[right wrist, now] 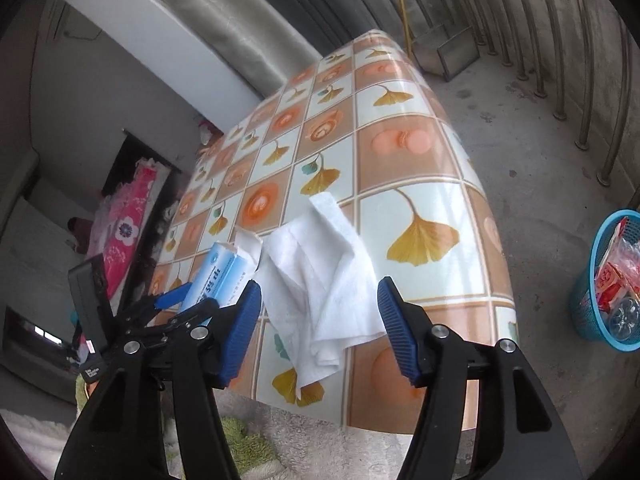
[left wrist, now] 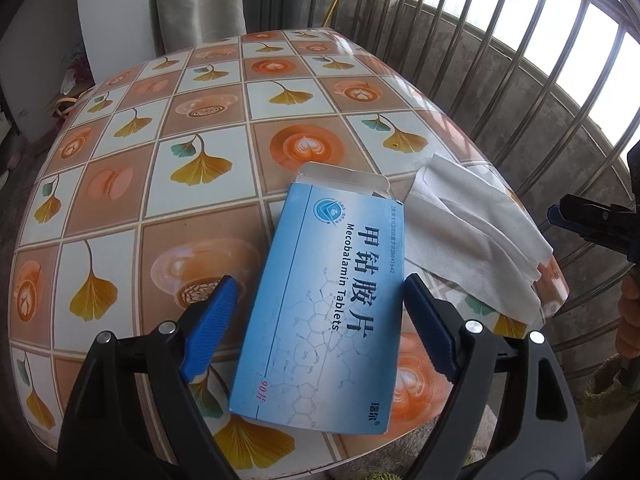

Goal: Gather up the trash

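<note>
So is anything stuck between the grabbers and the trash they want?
No. The left hand-held gripper straddles the blue box, the right hand-held gripper the white tissue; both open, nothing visible blocking.

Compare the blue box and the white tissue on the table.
The box is blue, stiff and printed, one end flap open; the tissue is plain white, soft and crumpled. The box lies between the left gripper's open jaws; the tissue lies in front of the right gripper. Both rest on the table, side by side.

One blue tablet box point(left wrist: 320, 300), one white tissue point(right wrist: 320, 280), one blue basket point(right wrist: 600, 280), one table point(left wrist: 160, 160)
</note>
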Demonstrator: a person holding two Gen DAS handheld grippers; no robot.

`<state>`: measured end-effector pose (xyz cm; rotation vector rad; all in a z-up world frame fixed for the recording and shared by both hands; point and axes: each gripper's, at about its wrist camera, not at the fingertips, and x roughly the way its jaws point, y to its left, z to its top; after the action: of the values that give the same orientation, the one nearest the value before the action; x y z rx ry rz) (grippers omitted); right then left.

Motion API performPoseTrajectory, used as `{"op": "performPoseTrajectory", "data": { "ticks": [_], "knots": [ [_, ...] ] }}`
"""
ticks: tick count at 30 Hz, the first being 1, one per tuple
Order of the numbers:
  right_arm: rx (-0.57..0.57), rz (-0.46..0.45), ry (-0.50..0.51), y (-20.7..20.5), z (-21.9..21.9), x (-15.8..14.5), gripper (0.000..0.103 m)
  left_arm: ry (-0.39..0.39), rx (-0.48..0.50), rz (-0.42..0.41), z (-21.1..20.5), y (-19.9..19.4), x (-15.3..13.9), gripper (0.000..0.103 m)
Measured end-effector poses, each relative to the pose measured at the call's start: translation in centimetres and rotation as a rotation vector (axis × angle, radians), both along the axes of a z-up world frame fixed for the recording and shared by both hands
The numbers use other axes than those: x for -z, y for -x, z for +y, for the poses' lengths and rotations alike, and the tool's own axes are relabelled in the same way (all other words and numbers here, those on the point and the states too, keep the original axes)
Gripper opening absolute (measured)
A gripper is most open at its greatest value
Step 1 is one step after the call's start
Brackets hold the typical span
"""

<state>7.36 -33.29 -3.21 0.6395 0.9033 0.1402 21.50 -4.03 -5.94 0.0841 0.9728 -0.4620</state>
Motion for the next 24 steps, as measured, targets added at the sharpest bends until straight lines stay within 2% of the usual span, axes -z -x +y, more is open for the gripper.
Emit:
{"op": "performPoseTrajectory", "data": {
  "ticks": [4, 6, 8, 9, 10, 11, 15, 17, 19, 21, 23, 24],
  "knots": [
    [0.004, 0.047, 0.038, -2.2, -0.1, 1.2, 0.058, 0.017, -0.002, -0.052, 0.2, 0.2, -1.0, 0.080],
    [-0.030, 0.073, 0.064, -3.6, 0.8, 2.1, 0.051, 0.001, 0.012, -0.065, -0.1, 0.1, -1.1, 0.080],
    [-0.044, 0.087, 0.115, -4.5, 1.7, 2.5, 0.040, -0.017, 0.018, -0.068, -0.3, -0.1, -0.9, 0.080],
    [-0.048, 0.100, 0.123, -4.8, 2.0, 2.7, 0.029, -0.024, 0.018, -0.066, -0.3, -0.2, -0.8, 0.080],
    [-0.043, 0.114, 0.102, -4.9, 2.0, 2.9, 0.011, -0.026, 0.018, -0.063, -0.2, -0.2, -0.7, 0.080],
    [-0.035, 0.122, 0.074, -5.0, 1.9, 2.9, 0.004, -0.024, 0.018, -0.059, -0.1, -0.3, -0.6, 0.080],
    [-0.034, 0.005, 0.103, -3.6, 2.6, 0.0, 0.003, -0.015, 0.016, -0.052, 0.4, -0.3, -0.5, 0.080],
    [-0.089, -0.096, 0.158, -2.6, 4.0, -1.9, 0.003, -0.010, 0.018, -0.054, 0.6, -0.5, -0.6, 0.080],
    [-0.184, -0.140, 0.246, -2.1, 6.0, -2.5, 0.003, -0.012, 0.020, -0.054, 0.8, -0.6, -0.6, 0.080],
    [-0.292, -0.101, 0.289, -2.2, 7.9, -1.5, 0.004, -0.011, 0.016, -0.052, 0.9, -0.6, -0.6, 0.080],
    [-0.380, -0.016, 0.366, -2.4, 9.9, 0.2, 0.010, -0.002, 0.012, -0.052, 1.2, -0.7, -0.7, 0.080],
    [-0.396, 0.016, 0.403, -2.4, 10.5, 0.9, 0.021, 0.002, 0.011, -0.052, 1.3, -0.6, -0.8, 0.080]
  ]
}}
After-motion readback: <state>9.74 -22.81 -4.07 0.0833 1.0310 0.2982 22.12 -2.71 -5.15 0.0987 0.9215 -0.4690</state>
